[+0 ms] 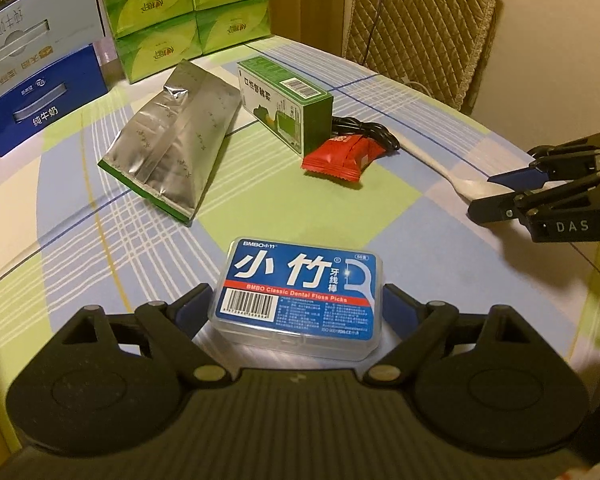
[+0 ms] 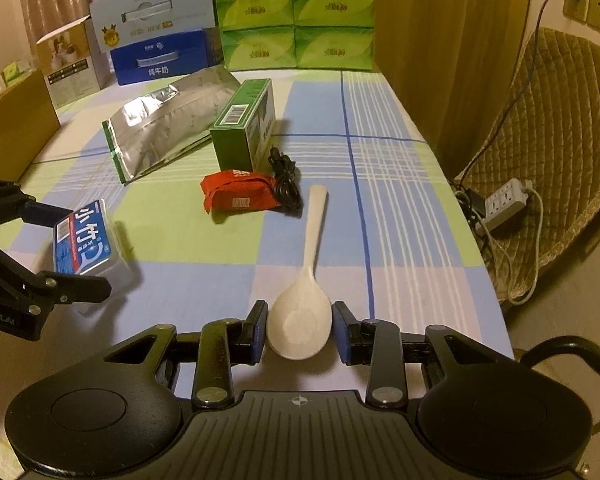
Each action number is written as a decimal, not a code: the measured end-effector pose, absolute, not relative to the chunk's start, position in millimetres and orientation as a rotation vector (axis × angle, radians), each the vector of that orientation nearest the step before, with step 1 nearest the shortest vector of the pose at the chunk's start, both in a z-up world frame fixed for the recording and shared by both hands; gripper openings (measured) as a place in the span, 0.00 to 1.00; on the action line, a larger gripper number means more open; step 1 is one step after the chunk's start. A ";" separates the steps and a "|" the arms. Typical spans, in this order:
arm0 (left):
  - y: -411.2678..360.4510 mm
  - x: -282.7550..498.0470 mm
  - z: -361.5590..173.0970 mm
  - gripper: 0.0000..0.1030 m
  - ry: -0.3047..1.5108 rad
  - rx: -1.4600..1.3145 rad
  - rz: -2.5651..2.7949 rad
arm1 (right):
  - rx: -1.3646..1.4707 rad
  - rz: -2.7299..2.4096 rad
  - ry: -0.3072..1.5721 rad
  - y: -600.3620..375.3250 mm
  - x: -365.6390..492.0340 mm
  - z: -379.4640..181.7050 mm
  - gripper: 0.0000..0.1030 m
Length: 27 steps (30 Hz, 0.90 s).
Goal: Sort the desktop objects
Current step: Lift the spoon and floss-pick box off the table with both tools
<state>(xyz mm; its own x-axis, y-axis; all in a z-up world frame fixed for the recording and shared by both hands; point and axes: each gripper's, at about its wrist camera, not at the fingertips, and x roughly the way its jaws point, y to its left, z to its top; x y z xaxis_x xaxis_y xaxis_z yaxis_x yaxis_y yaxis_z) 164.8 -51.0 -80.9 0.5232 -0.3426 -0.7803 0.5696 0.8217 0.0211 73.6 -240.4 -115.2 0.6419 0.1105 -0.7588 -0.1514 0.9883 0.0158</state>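
Note:
A clear floss-pick box (image 1: pixel 300 292) with a blue label lies flat on the checked tablecloth (image 1: pixel 260 212). My left gripper (image 1: pixel 298 296) is open around it, one pad close beside each short side with a thin gap. The right wrist view shows the same box (image 2: pixel 84 240) between the left gripper's (image 2: pixel 86 248) fingers. A white plastic spoon (image 2: pixel 314 232) lies on the cloth with its handle pointing away. My right gripper (image 2: pixel 300 310) is shut on the spoon's bowl, both pads against it. The left wrist view shows the right gripper (image 1: pixel 484 196) at the spoon's (image 1: pixel 432 160) near end.
Mid-table lie a silver pouch (image 2: pixel 168 128), a green carton (image 2: pixel 244 128), a red snack packet (image 2: pixel 240 196) and a coiled black cable (image 2: pixel 286 184). Green tissue packs (image 2: pixel 296 12) and milk cartons (image 2: pixel 160 56) line the back. Beyond the table's right edge is a padded chair (image 2: pixel 560 120) holding a power strip (image 2: pixel 504 204).

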 end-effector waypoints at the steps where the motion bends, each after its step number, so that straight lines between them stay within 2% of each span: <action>1: -51.0 165.0 -81.1 0.85 0.861 0.289 -0.555 | -0.054 0.148 0.860 -239.8 74.0 -115.3 0.31; 27: -44.0 149.0 -69.1 0.83 0.848 0.280 -0.557 | -0.045 0.123 0.816 -241.9 58.1 -94.2 0.30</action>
